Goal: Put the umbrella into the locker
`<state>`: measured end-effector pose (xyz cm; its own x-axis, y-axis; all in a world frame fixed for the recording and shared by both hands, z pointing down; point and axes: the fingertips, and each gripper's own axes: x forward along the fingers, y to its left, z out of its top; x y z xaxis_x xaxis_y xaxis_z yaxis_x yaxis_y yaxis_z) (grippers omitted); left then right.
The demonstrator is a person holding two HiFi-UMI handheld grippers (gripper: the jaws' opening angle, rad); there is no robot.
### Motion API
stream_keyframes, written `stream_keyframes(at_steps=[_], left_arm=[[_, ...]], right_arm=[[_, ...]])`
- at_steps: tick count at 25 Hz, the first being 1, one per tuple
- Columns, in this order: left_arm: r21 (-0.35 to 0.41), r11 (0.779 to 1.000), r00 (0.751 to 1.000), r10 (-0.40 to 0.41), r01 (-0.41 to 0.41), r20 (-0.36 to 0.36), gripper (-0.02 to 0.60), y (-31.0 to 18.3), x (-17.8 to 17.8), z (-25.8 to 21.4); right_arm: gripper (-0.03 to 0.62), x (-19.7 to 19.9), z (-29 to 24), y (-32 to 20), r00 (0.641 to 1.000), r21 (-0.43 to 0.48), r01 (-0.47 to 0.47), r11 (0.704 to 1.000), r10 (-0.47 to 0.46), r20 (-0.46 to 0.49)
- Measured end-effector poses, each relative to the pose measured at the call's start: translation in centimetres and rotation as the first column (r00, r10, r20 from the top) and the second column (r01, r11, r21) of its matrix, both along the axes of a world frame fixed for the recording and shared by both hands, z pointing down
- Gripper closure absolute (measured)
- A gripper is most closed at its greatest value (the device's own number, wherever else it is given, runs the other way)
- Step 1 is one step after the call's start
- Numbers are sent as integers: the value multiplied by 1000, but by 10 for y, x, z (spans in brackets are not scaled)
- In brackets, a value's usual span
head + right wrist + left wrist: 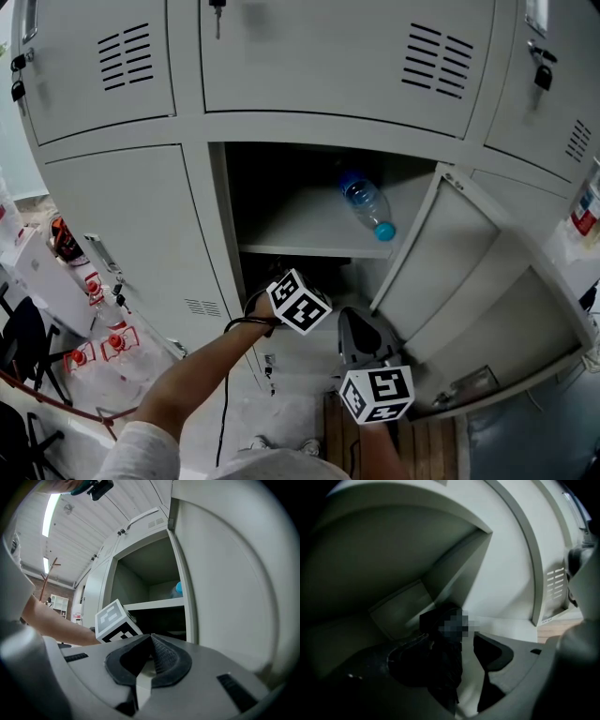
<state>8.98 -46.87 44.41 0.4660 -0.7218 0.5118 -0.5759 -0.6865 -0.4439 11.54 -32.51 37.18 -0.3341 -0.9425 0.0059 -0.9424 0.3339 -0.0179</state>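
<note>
The black folded umbrella (440, 667) lies in the dark lower compartment of the open grey locker (217, 216), under its shelf (309, 247). My left gripper (451, 638) reaches in there, open, with the umbrella between its jaws against the left finger; a light gap separates it from the right pad (492, 652). In the head view only that gripper's marker cube (300, 300) shows at the compartment mouth. My right gripper (354, 323) hangs outside by the open door (450, 272), shut on nothing (150, 638).
A clear water bottle with a blue cap (368, 204) lies on the shelf, also visible in the right gripper view (177, 590). The open door (234, 573) stands close on the right. Shut locker doors surround the opening. Wooden floor (431, 450) shows below.
</note>
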Motion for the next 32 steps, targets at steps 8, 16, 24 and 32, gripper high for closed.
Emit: stream_keyframes(at_steps=[8, 16, 24, 32], left_arm=[[3, 1000, 990, 23, -23, -140, 284, 21, 4, -23], [-18, 997, 966, 63, -70, -252, 301, 47, 3, -32], [-61, 997, 904, 16, -47, -427, 311, 74, -14, -51], [-72, 996, 841, 4, -51, -541, 327, 102, -32, -60]], right_arm=[[591, 0, -3, 0, 1000, 4, 1, 1000, -1, -6], [591, -3, -5, 2, 1000, 9, 6, 1000, -6, -10], [591, -6, -7, 4, 1000, 14, 12, 1000, -12, -9], [591, -12, -11, 8, 1000, 21, 26, 999, -26, -13]])
